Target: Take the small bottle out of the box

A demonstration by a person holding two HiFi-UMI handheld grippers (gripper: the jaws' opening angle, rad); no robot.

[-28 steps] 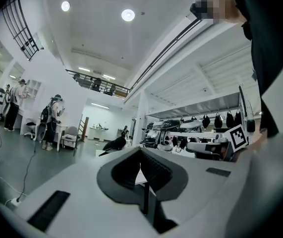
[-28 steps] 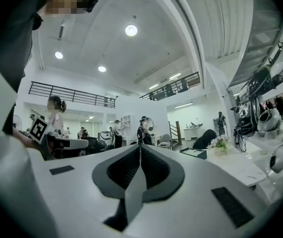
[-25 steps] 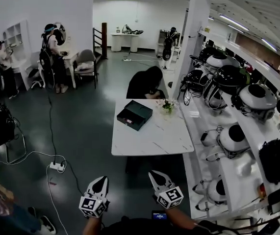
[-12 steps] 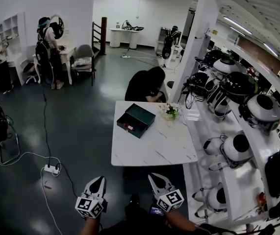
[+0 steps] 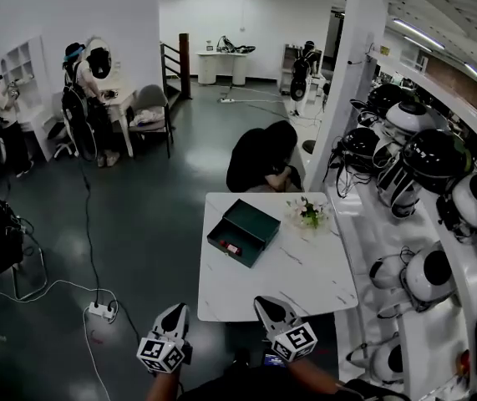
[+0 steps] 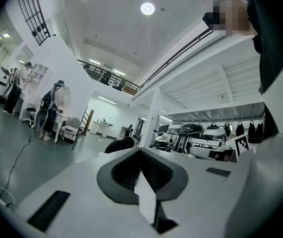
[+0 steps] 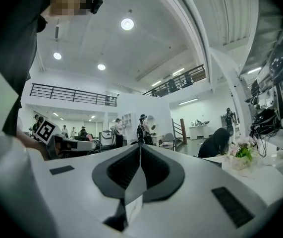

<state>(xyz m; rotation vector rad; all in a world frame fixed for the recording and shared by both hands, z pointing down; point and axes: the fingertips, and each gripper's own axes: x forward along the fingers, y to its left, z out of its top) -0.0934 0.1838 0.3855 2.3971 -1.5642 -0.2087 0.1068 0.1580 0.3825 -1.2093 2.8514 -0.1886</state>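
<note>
Bottle: the small bottle (image 5: pixel 232 248) shows as a tiny reddish speck lying in the near-left end of the open box (image 5: pixel 248 226) on the desk (image 5: pixel 309 278).
Handling: probably light, stiff and perhaps slick; best gripped across its body.
Fingers: left gripper (image 5: pixel 174 314) and right gripper (image 5: pixel 269 306) are both clenched and empty.
Relation: the bottle is well apart, beyond both grippers.

Both grippers low, jaws closed.
Left gripper (image 5: pixel 175 311) and right gripper (image 5: pixel 266 304) sit side by side at bottom centre, apart, empty, tips pointing up the frame.
</note>
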